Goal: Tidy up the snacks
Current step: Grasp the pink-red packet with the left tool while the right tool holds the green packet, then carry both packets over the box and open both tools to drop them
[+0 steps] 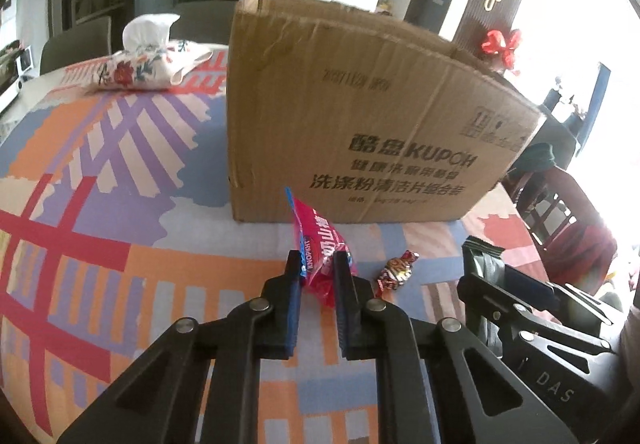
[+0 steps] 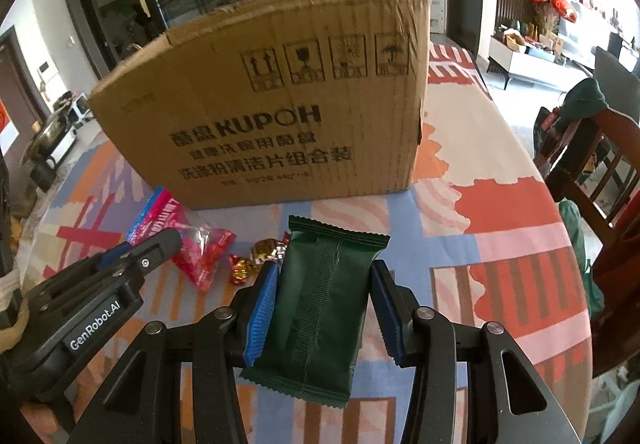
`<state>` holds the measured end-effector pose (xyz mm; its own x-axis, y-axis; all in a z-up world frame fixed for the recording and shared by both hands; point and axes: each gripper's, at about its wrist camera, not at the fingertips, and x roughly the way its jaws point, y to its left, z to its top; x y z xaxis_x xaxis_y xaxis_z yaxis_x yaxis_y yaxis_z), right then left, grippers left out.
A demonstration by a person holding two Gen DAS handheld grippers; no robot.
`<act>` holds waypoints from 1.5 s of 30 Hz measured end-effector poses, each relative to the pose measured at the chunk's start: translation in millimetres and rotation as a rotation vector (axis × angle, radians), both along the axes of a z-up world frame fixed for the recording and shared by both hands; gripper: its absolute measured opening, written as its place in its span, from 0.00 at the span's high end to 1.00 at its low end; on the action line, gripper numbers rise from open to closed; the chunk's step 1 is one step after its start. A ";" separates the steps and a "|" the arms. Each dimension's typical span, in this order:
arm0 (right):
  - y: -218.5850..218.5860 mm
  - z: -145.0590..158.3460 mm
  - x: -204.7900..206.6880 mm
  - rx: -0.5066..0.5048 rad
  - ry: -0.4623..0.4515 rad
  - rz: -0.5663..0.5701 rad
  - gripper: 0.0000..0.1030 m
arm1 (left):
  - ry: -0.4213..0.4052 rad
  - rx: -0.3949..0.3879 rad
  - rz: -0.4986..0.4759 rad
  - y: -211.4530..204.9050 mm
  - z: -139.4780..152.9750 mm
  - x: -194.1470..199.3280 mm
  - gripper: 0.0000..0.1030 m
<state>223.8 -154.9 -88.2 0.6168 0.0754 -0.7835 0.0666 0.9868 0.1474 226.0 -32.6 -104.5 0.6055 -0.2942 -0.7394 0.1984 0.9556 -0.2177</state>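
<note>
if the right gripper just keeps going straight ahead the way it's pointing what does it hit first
Most likely the cardboard box. The right gripper, shut on the dark green packet, points at the box's printed front; only bare tablecloth seems to lie between, though depth is unclear.

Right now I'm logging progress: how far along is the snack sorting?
Nothing visibly done: the cardboard box interior is hidden. In hand: left gripper clamps the pink snack bag; right gripper clamps the green packet. Left: a foil candy on the tablecloth.
</note>
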 end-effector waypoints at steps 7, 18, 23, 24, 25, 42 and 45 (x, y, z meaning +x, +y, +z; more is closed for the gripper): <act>8.7 20.2 -14.6 0.003 -0.048 0.031 0.54 | -0.047 -0.023 -0.015 6.9 19.2 -18.8 0.85; 13.8 49.7 -30.0 0.000 -0.123 0.057 0.54 | -0.090 -0.026 -0.019 16.6 51.5 -43.4 0.85; 16.1 65.3 -35.5 0.007 -0.159 0.066 0.54 | -0.115 -0.027 -0.033 21.4 69.9 -51.7 0.85; 16.5 68.2 -36.3 0.007 -0.167 0.068 0.54 | -0.123 -0.023 -0.035 22.1 74.0 -53.0 0.85; 16.5 72.4 -37.5 0.005 -0.177 0.069 0.54 | -0.134 -0.017 -0.041 22.8 78.9 -54.6 0.85; 11.1 135.7 -21.9 -0.059 -0.312 0.092 0.54 | -0.309 0.053 -0.072 16.7 154.6 -38.5 0.85; 10.0 146.6 -15.2 -0.083 -0.330 0.083 0.54 | -0.303 0.052 -0.073 15.2 160.0 -24.0 0.85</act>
<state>208.6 -145.0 58.5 0.8321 0.0803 -0.5488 -0.0520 0.9964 0.0671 202.0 -17.3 55.5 0.7792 -0.3120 -0.5437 0.3158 0.9446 -0.0895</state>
